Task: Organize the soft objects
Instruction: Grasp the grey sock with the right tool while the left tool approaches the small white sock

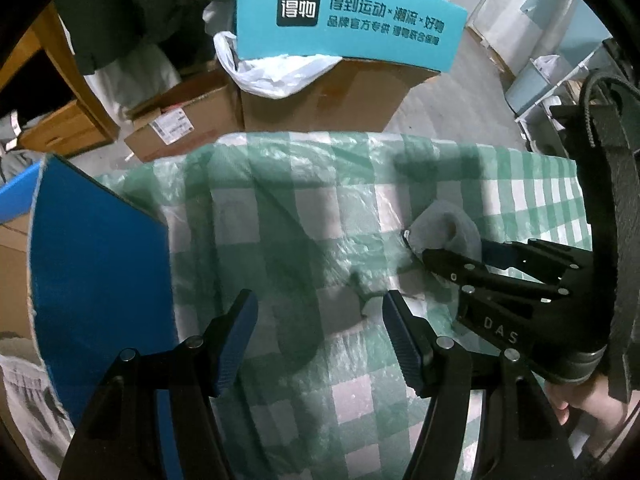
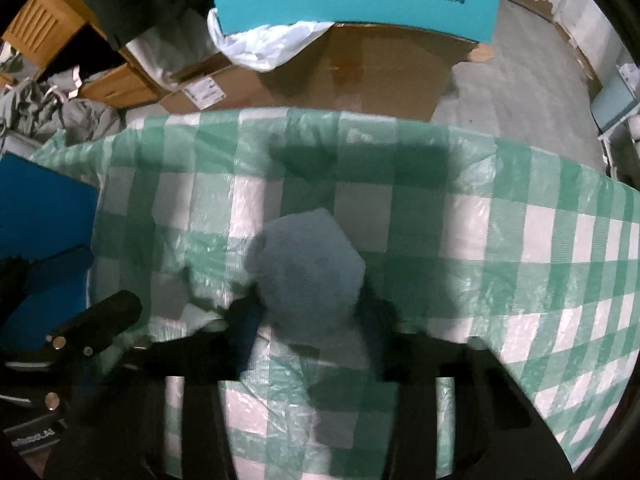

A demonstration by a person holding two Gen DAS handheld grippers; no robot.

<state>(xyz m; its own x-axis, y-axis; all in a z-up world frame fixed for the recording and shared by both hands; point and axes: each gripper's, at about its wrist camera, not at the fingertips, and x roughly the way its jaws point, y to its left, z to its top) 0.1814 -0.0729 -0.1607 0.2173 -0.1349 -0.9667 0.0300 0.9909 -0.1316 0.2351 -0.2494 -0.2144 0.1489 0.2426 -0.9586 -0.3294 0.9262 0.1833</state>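
Left wrist view:
Left gripper (image 1: 318, 308): fingers spread wide, nothing between them, over the green checked cloth (image 1: 280, 208).
Right gripper (image 1: 416, 246): closed on a grey soft object (image 1: 444, 226) at the right of the cloth.
Blue box (image 1: 100, 264): at left edge of cloth — contents not visible.
Cardboard box (image 1: 332, 96): beyond the cloth, white plastic bag (image 1: 276, 72) hanging from it under a teal lid (image 1: 352, 20).

Right wrist view:
Right gripper (image 2: 308, 312): pinching the grey soft object (image 2: 306, 260) — just above the checked cloth (image 2: 500, 240).
Left gripper (image 2: 76, 292): at far left, beside the blue box (image 2: 44, 200).
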